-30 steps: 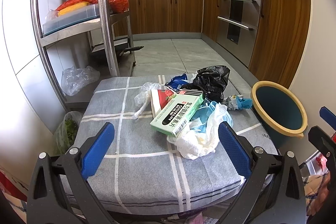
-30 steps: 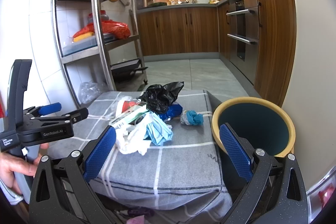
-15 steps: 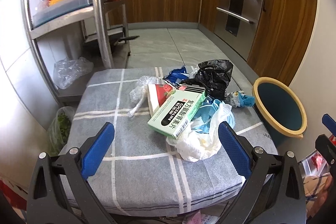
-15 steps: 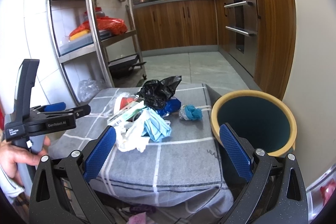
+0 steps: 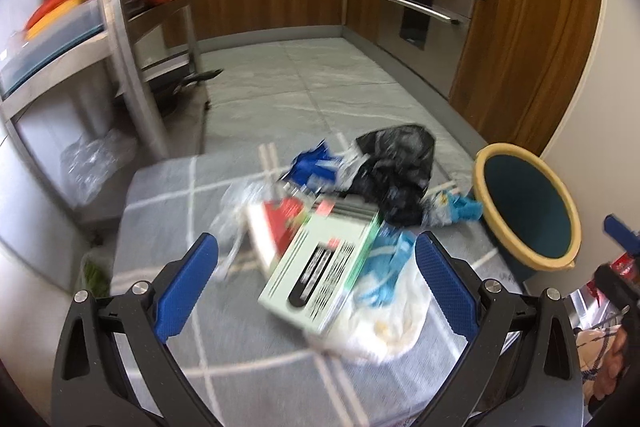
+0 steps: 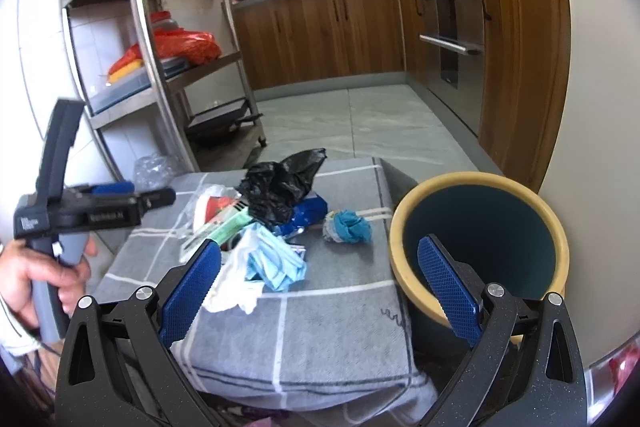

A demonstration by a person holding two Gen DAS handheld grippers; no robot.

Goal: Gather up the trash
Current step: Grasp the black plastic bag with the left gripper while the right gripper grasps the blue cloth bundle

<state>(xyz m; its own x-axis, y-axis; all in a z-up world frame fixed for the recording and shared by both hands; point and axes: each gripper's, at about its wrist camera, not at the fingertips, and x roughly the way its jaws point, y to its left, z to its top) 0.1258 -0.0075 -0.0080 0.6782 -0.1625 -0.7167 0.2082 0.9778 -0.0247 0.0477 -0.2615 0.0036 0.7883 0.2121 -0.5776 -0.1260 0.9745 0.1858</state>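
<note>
Trash, none collected: green box (image 5: 326, 269), white bag (image 5: 380, 323), blue masks (image 6: 276, 261), black bag (image 5: 396, 171) heaped on the table (image 5: 240, 367) ahead of the left gripper (image 5: 316, 287), spread, empty. Bin (image 6: 480, 239) (looks empty) just ahead of the right gripper (image 6: 318, 291), likewise spread. All remains.

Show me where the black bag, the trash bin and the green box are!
black plastic bag (image 6: 276, 193), right wrist view, on its crumpled middle.
trash bin (image 6: 476, 181), right wrist view, on its yellow rim.
green box (image 5: 324, 275), left wrist view, on its top face.
</note>
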